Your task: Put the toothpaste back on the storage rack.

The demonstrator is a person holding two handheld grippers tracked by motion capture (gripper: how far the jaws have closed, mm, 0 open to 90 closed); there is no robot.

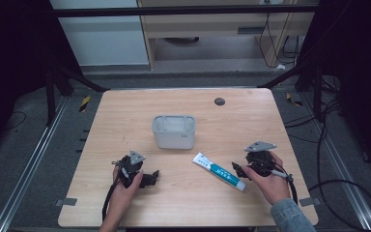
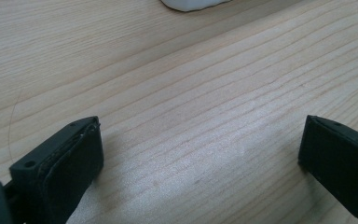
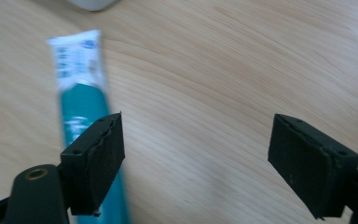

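The wooden table (image 1: 183, 193) holds one toothpaste tube (image 1: 219, 171), one grey tub (image 1: 174, 131) and two released grippers, left gripper (image 1: 150, 178) and right gripper (image 1: 237, 168).

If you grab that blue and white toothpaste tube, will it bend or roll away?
The toothpaste tube lies flat on the table, so it probably won't roll much. It looks soft and thin, so it would likely dent and sag a little when squeezed. Its shiny skin might be a bit slippery.
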